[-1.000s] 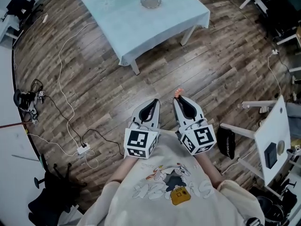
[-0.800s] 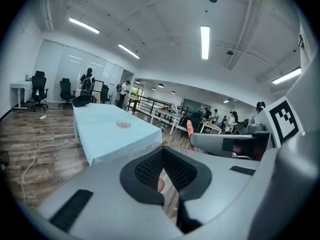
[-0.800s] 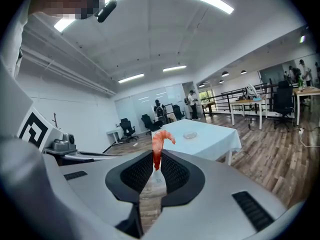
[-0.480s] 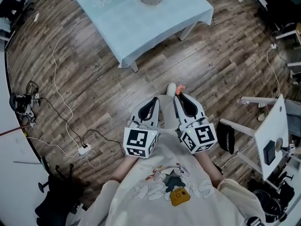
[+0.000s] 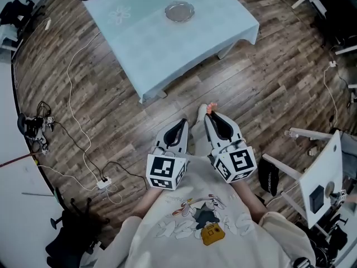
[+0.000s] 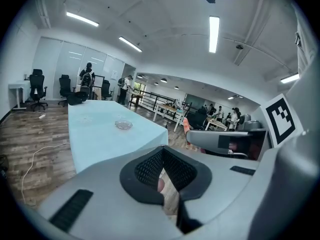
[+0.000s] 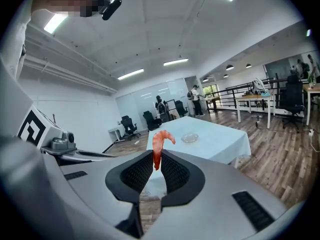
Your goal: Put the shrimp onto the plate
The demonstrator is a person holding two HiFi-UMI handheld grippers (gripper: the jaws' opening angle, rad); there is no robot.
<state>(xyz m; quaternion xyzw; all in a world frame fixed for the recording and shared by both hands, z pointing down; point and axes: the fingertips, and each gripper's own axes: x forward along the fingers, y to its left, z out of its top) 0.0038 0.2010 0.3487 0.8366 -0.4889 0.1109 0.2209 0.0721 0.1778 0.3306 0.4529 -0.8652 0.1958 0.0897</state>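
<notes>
An orange shrimp [image 7: 159, 145] sticks up from the tips of my right gripper [image 7: 156, 158], which is shut on it. In the head view the shrimp [image 5: 212, 108] shows just past the right gripper [image 5: 211, 117], held close to my chest over the wooden floor. My left gripper [image 5: 182, 121] is alongside it, jaws together and holding nothing [image 6: 162, 151]. A small clear glass plate [image 5: 179, 12] lies on the table with the pale blue cloth [image 5: 145, 43], well ahead of both grippers. The plate [image 7: 189, 138] is also in the right gripper view, and the plate [image 6: 123, 125] in the left gripper view.
White and black cables [image 5: 75, 82] and a power strip [image 5: 101, 180] lie on the floor at left. A black office chair [image 5: 67, 236] stands at lower left. A white desk [image 5: 321, 172] and a black bag [image 5: 269, 173] are at right. My foot [image 5: 202, 114] shows between the grippers.
The table and plate have slid down and nearer in the head view, and a foot has come forward. Both grippers keep the same pose, the shrimp still held.
</notes>
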